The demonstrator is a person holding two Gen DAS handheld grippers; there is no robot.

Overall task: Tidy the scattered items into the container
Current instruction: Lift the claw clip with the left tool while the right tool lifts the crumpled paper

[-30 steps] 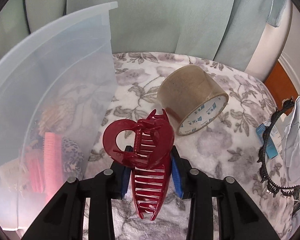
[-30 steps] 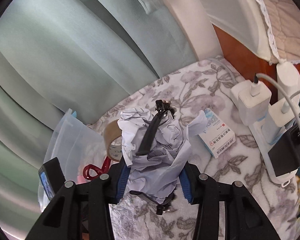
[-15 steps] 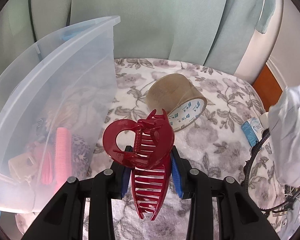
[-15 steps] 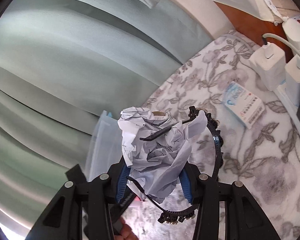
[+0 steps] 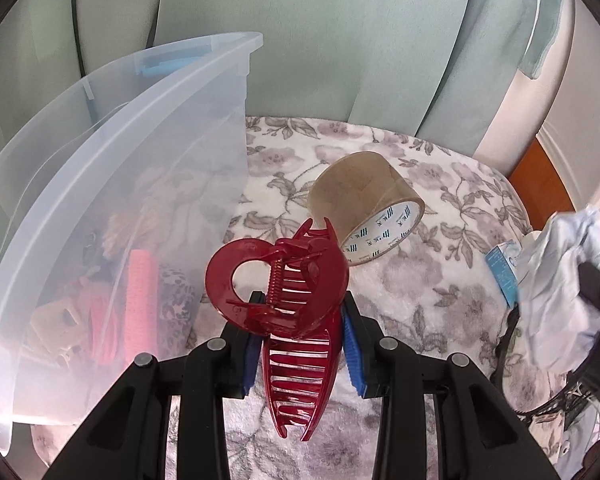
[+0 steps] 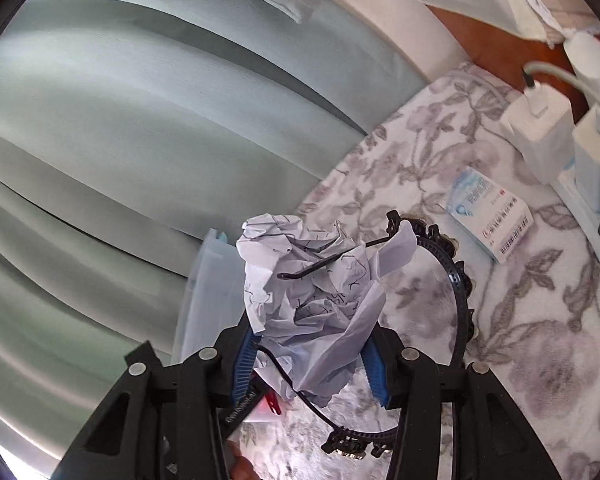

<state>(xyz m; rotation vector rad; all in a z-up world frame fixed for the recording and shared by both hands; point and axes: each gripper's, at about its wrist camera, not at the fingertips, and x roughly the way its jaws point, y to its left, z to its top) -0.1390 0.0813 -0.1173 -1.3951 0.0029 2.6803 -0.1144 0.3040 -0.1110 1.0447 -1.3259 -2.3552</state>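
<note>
Pale green curtains (image 5: 340, 40), floral tablecloth (image 5: 440, 280)

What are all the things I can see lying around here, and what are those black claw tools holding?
hair claw clip: one, dark red, clamped in the left gripper, beside the bin
storage bin: one, clear plastic, at the left on the floral cloth, hair items inside
tape roll: one, brown, on its side on the floral cloth beyond the clip
crumpled paper: one, white with ink marks, between the right gripper's pads
headband: one, black, toothed, caught up with the paper
small box: one, white and blue, flat on the cloth
chargers: two, white, plugged in at the right edge
curtain: pale green, behind
left gripper: black, blue pads
right gripper: black, blue pads
</note>
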